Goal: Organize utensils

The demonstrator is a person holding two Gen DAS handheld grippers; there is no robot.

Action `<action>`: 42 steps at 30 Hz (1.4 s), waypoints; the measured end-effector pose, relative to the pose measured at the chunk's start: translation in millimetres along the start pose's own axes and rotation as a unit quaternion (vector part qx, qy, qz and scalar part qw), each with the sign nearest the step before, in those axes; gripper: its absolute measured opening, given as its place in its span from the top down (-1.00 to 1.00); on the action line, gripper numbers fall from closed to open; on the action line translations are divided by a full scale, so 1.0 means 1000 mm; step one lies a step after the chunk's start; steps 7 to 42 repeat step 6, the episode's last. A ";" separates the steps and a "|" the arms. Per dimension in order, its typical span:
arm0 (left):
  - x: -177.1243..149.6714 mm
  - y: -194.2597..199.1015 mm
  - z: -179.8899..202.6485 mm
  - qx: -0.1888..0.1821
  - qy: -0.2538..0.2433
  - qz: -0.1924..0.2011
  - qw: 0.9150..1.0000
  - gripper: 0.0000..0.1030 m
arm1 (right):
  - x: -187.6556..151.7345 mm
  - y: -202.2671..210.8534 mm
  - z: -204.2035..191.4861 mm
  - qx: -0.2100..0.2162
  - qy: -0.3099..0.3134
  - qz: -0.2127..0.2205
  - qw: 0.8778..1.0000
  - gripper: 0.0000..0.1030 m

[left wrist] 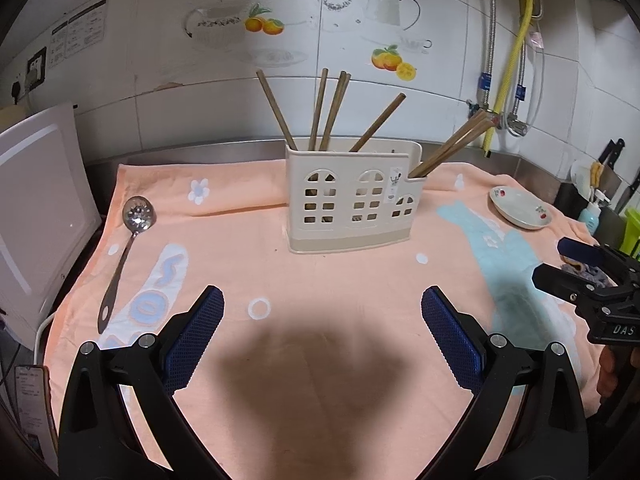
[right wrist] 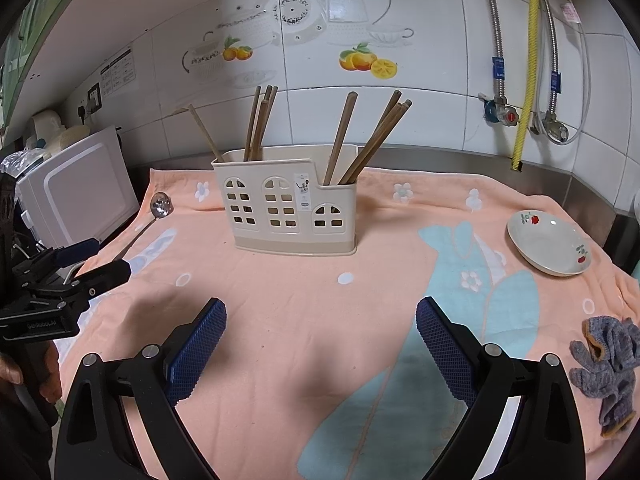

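Observation:
A cream utensil holder (left wrist: 352, 196) (right wrist: 286, 208) with window cut-outs stands on the peach towel and holds several wooden chopsticks (left wrist: 332, 112) (right wrist: 368, 144). A metal slotted spoon (left wrist: 126, 252) (right wrist: 154, 216) lies flat on the towel at the left. My left gripper (left wrist: 322, 306) hovers open over bare towel in front of the holder, nothing between its blue pads. My right gripper (right wrist: 320, 316) is open too and holds nothing; it also shows at the right edge of the left wrist view. The left gripper (right wrist: 94, 258) appears at the left edge of the right wrist view.
A white saucer (left wrist: 522, 208) (right wrist: 550, 244) with red flowers sits at the right. A grey knitted cloth (right wrist: 608, 364) lies near the right front. A white appliance (left wrist: 36, 216) (right wrist: 80, 192) stands at the left edge. Tiled wall and pipes (right wrist: 528, 64) run behind.

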State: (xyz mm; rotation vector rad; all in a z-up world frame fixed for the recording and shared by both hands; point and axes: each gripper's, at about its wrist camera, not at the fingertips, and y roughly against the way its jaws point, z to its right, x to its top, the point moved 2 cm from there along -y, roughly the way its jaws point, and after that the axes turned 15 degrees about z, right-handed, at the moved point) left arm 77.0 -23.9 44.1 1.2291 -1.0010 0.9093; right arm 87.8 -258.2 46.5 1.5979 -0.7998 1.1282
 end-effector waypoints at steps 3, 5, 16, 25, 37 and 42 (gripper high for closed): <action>0.001 -0.001 -0.001 0.005 -0.001 -0.001 1.000 -0.90 | 0.000 0.001 0.000 0.000 -0.001 0.000 1.000 -0.80; 0.001 -0.001 -0.001 0.009 -0.005 -0.001 1.000 -0.90 | 0.000 0.001 0.000 0.001 -0.002 0.001 1.000 -0.80; 0.001 -0.001 -0.001 0.010 -0.005 -0.001 1.000 -0.90 | -0.001 0.001 0.000 0.001 -0.002 0.000 1.000 -0.80; 0.001 -0.001 -0.001 0.010 -0.005 -0.001 1.000 -0.90 | -0.001 0.001 0.000 0.001 -0.002 0.000 1.000 -0.80; 0.001 -0.001 -0.001 0.010 -0.005 -0.001 1.000 -0.90 | -0.001 0.001 0.000 0.001 -0.002 0.000 1.000 -0.80; 0.001 -0.001 -0.001 0.010 -0.005 -0.001 1.000 -0.90 | -0.001 0.001 0.000 0.001 -0.002 0.000 1.000 -0.80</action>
